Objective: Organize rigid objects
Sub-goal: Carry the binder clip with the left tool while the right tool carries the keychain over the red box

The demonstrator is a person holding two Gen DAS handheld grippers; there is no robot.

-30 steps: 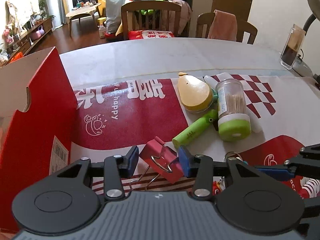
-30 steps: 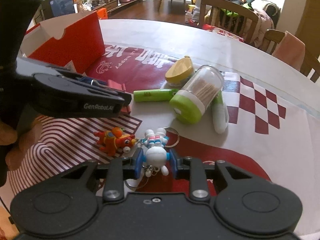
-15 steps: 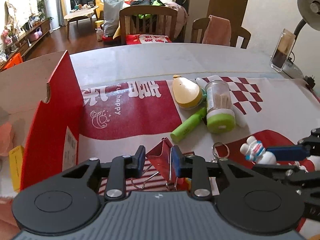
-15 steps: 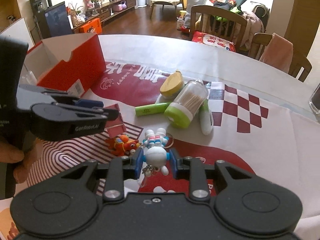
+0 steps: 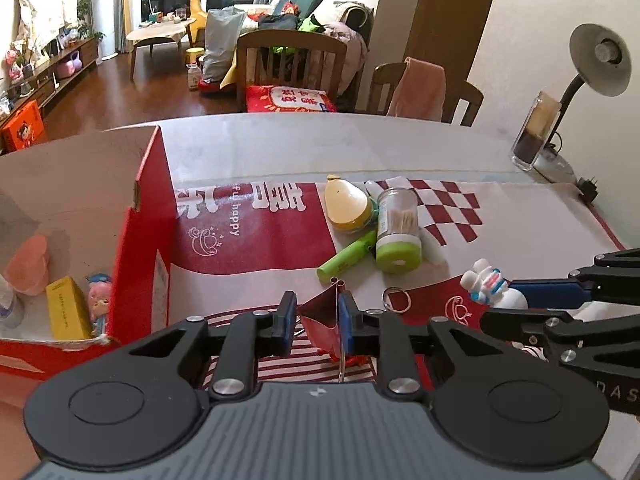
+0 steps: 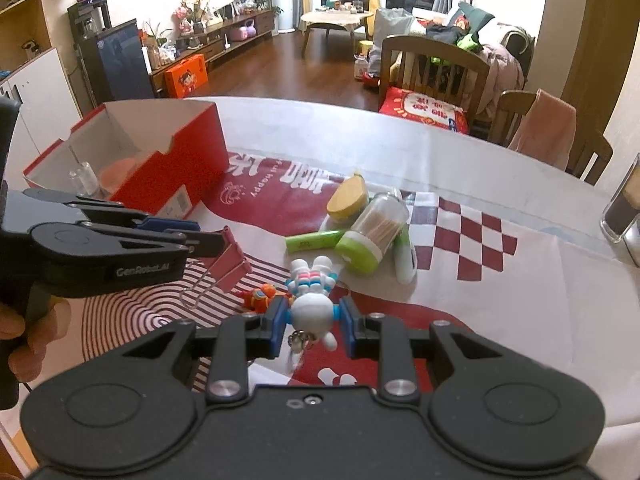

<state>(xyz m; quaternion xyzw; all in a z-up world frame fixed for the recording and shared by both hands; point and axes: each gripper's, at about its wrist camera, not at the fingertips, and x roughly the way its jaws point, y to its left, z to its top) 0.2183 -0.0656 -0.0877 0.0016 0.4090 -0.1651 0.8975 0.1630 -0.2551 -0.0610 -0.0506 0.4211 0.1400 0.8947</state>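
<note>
My left gripper (image 5: 316, 316) has its jaws closing on a red binder clip (image 5: 320, 320), pinched between the blue pads and held off the table. The right wrist view shows the same clip (image 6: 232, 264) hanging from the left gripper (image 6: 208, 240), wire handles down. My right gripper (image 6: 314, 320) is shut on a white figurine keychain (image 6: 312, 310), also seen raised at the right (image 5: 490, 284). The open red box (image 5: 140, 240) stands at the left. A toothpick jar (image 5: 398, 236), green tube (image 5: 348, 258) and yellow-lidded case (image 5: 346, 204) lie mid-table.
The box holds a pink cup (image 5: 30, 264), a yellow packet (image 5: 68, 312) and a small doll (image 5: 98, 292). An orange toy (image 6: 260, 296) and a white bottle (image 6: 404, 256) lie on the mat. A glass (image 5: 532, 136) and desk lamp (image 5: 600, 60) stand far right; chairs line the far edge.
The left jaws closed onto the binder clip and lifted it off the mat. Both grippers rose with their objects, and the left one now looks more into the red box.
</note>
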